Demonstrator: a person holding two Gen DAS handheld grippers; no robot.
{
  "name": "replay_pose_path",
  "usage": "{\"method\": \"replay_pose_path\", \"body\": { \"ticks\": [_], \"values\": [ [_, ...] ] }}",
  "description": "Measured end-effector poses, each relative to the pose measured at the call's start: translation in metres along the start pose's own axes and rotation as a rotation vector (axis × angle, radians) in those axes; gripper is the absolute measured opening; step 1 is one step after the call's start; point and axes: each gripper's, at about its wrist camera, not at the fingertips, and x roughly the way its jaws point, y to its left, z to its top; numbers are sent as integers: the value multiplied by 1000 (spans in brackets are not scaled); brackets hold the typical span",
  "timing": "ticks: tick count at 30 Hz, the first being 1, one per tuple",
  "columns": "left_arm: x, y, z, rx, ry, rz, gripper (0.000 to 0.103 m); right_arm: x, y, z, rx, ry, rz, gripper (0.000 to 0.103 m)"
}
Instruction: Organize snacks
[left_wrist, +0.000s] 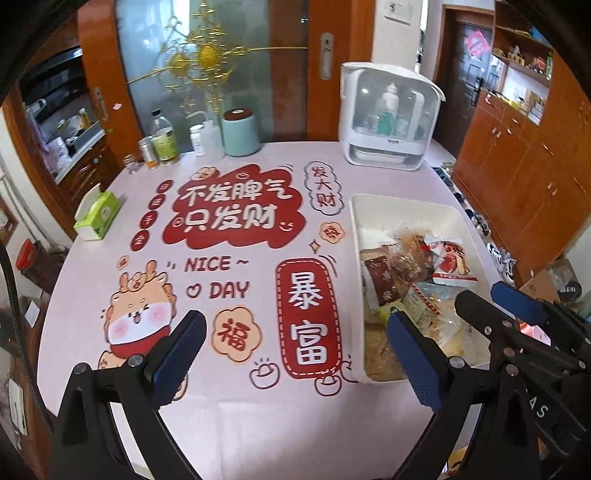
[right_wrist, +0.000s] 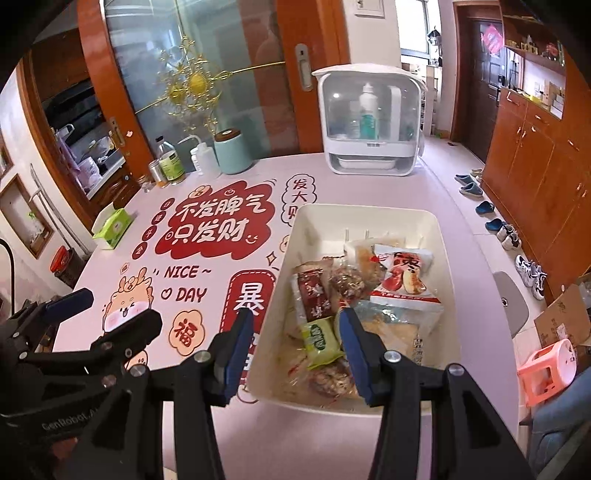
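We are hovering the right gripper over the near end of the white bin, jaws partly spread and holding nothing, because the snack packets are all lying heaped inside it. We are keeping the left gripper wide apart and empty above the printed tablecloth beside the bin, probably to leave the other one room.

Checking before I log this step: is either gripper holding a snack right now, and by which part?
Nothing is held. The left gripper is open over the printed pink tablecloth; the right gripper is open above the white plastic bin of wrapped snacks.
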Motion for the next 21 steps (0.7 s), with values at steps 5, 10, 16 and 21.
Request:
{"method": "replay_pose_path", "body": {
  "ticks": [5, 10, 16, 21],
  "values": [
    [-15, 16, -1, -38, -27, 31, 98, -9, 15, 0, -9, 6, 14, 50],
    [-24, 28, -4, -60, -30, 68, 98, -19, 28, -1, -25, -19, 4, 56],
    [-28, 39, -6, -59, -17, 87, 98, -21, 36, 1, -11, -17, 12, 57],
    [-29, 43, -6, -51, -9, 92, 98, -22, 46, 2, -21, -20, 11, 58]
  ]
}}
